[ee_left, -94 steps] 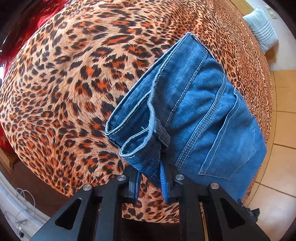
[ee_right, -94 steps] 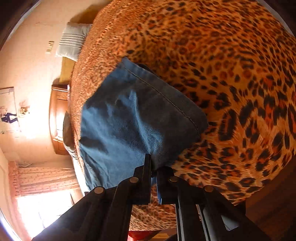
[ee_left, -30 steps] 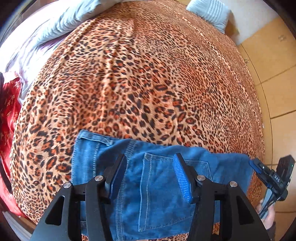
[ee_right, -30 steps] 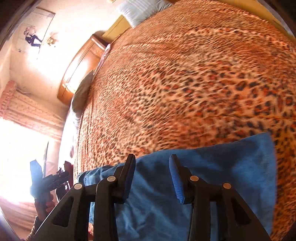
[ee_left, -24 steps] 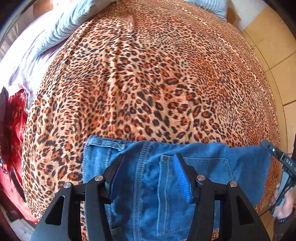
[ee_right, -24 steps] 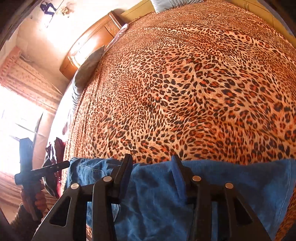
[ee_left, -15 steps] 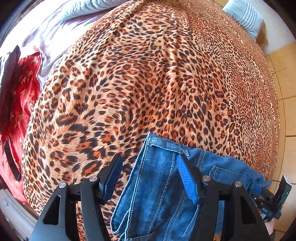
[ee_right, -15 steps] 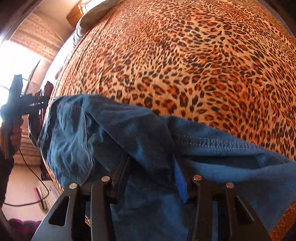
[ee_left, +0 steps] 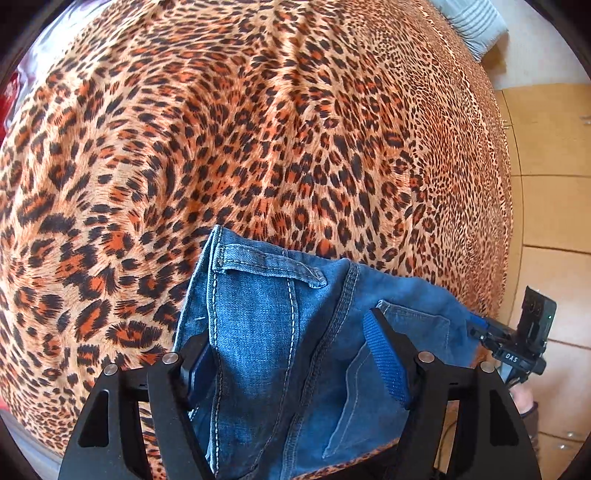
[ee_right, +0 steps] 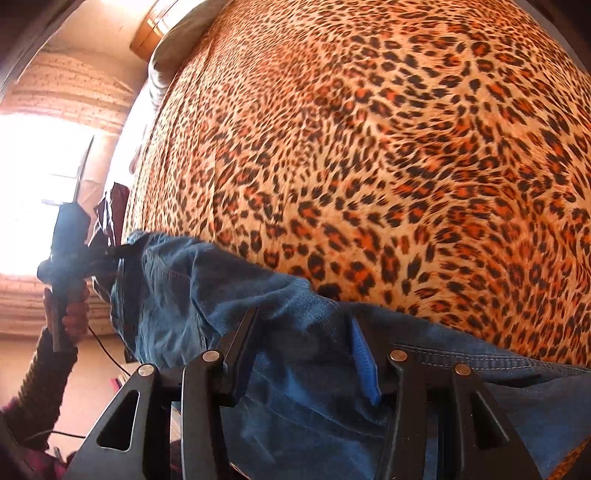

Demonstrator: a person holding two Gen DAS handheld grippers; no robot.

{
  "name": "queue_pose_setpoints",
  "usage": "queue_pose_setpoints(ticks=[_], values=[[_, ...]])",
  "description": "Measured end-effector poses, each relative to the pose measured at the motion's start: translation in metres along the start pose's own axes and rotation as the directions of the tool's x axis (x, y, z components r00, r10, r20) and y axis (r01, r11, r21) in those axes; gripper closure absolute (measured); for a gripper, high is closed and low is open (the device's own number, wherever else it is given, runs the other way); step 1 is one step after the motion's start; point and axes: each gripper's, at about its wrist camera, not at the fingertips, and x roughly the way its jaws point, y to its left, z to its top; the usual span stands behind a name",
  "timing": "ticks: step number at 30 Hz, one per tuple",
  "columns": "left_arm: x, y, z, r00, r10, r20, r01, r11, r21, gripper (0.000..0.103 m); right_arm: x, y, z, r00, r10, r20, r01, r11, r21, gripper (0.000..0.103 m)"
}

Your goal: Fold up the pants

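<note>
The pants (ee_left: 280,354), thick blue denim with raised seams and a patch pocket, lie bunched at the bed's (ee_left: 295,147) near edge. Soft but weighty, they should drape; waistband and hems look the firmest holds. Left tongs (ee_left: 291,354) and right tongs (ee_right: 303,343) are both spread, astride cloth, pinching nothing.

A home bedroom. A wide bed (ee_left: 295,129) fills most of the view, covered in an orange and black leopard-print spread. A striped grey pillow (ee_left: 472,22) lies at its far corner, and another pillow (ee_right: 173,48) rests beside a wooden headboard (ee_right: 155,22). Beige floor tiles (ee_left: 550,214) run along the bedside. Bright daylight pours through a window (ee_right: 33,192) framed by pale curtains.
</note>
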Motion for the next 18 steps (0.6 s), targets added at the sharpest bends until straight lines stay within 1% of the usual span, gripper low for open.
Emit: queue_pose_setpoints(ticks=[1,3,4,5,7,8,9,10,11,12,15,16,17,18], values=[[0.001,-0.002,-0.002,1.0,0.026,0.0,-0.026,0.999,0.019,0.042,0.004,0.002,-0.001,1.0,-0.005,-0.023,0.005,1.0,-0.018,0.058],[0.003,-0.005,-0.006,0.998,0.067,0.002,-0.067,0.997,0.034,0.063,0.004,0.01,-0.003,0.998,-0.051,-0.021,0.049,0.996,-0.078,0.074],[0.003,-0.006,-0.008,0.995,0.096,0.013,-0.096,0.995,0.035,0.068,0.003,0.016,-0.003,0.996,-0.092,-0.009,0.09,0.989,-0.115,0.09],[0.0,-0.006,-0.01,0.994,0.108,0.024,-0.109,0.994,0.032,0.074,0.001,0.022,-0.004,0.991,-0.132,0.009,0.132,0.981,-0.139,0.092],[-0.012,-0.01,-0.019,0.995,0.077,0.058,-0.077,0.997,-0.005,0.075,-0.01,0.032,0.0,0.984,-0.17,0.054,0.177,0.967,-0.185,0.097],[-0.017,-0.013,-0.021,0.994,0.073,0.078,-0.073,0.997,-0.011,0.075,-0.017,0.036,0.002,0.981,-0.175,0.09,0.189,0.962,-0.195,0.097],[-0.02,-0.02,-0.023,0.991,0.092,0.094,-0.092,0.996,-0.008,0.075,-0.023,0.041,0.006,0.975,-0.179,0.131,0.201,0.962,-0.186,0.097],[-0.02,-0.022,-0.025,0.989,0.113,0.1,-0.113,0.994,-0.003,0.075,-0.03,0.037,0.009,0.97,-0.18,0.164,0.207,0.964,-0.169,0.097],[-0.016,-0.022,-0.022,0.987,0.129,0.093,-0.129,0.992,-0.006,0.075,-0.032,0.03,0.013,0.97,-0.171,0.172,0.197,0.969,-0.147,0.097],[-0.011,-0.022,-0.019,0.986,0.146,0.086,-0.145,0.989,-0.017,0.075,-0.03,0.023,0.018,0.968,-0.179,0.175,0.202,0.971,-0.127,0.097],[-0.001,-0.024,-0.014,0.979,0.183,0.094,-0.181,0.983,-0.032,0.074,-0.009,0.018,0.022,0.96,-0.227,0.165,0.248,0.961,-0.124,0.097],[0.005,-0.025,-0.013,0.977,0.188,0.099,-0.185,0.982,-0.037,0.073,0.001,0.016,0.022,0.96,-0.238,0.151,0.257,0.959,-0.12,0.097],[0.004,-0.024,-0.014,0.978,0.181,0.1,-0.178,0.983,-0.042,0.072,0.01,0.013,0.021,0.956,-0.26,0.135,0.275,0.955,-0.114,0.096],[0.001,-0.021,-0.016,0.98,0.174,0.098,-0.17,0.984,-0.045,0.072,0.014,0.01,0.02,0.952,-0.273,0.137,0.288,0.952,-0.105,0.096]])
